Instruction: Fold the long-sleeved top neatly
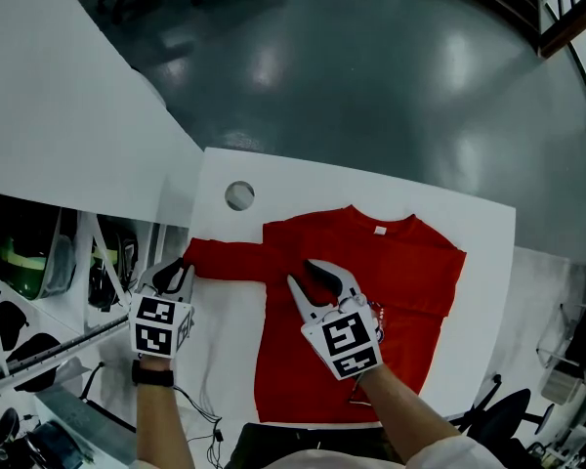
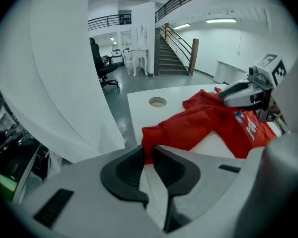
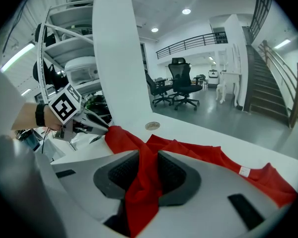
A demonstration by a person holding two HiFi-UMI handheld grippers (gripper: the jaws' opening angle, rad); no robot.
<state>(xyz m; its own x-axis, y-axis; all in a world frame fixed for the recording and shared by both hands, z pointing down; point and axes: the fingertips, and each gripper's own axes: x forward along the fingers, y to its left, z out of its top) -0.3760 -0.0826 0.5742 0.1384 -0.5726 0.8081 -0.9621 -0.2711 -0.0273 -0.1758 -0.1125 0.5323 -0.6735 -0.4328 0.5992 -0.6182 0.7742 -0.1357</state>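
The red long-sleeved top (image 1: pixel 391 281) lay flat on the white bench (image 1: pixel 469 213), its collar on the side towards the round hole (image 1: pixel 239 195) and its hem towards the person. One sleeve (image 1: pixel 230 259) ran out sideways, its long axis crossing just below the hole, and its cuff (image 1: pixel 197 254) ended short of the bench's edge on the hole's side.

The left tongs (image 1: pixel 181 267) sat at that cuff and were the nearer tool to it. They stood narrow with a slit of bare bench showing between the pads. The cuff's edge lay right at their tips, not clearly pinched. The right tongs (image 1: pixel 301 272) were farther from the hole, over the body of the top near the sleeve's root. They were clamped on a raised ridge of red cloth that filled the gap between their pads.

The coming move probably turns on carrying the cuff along the sleeve's own line, away from the hole and across the chest, while the right tongs anchor the fold. There was room that way: open cloth and bare bench lay beyond. The bench's edge sat close behind the left tongs, so there was little slack for drawing back
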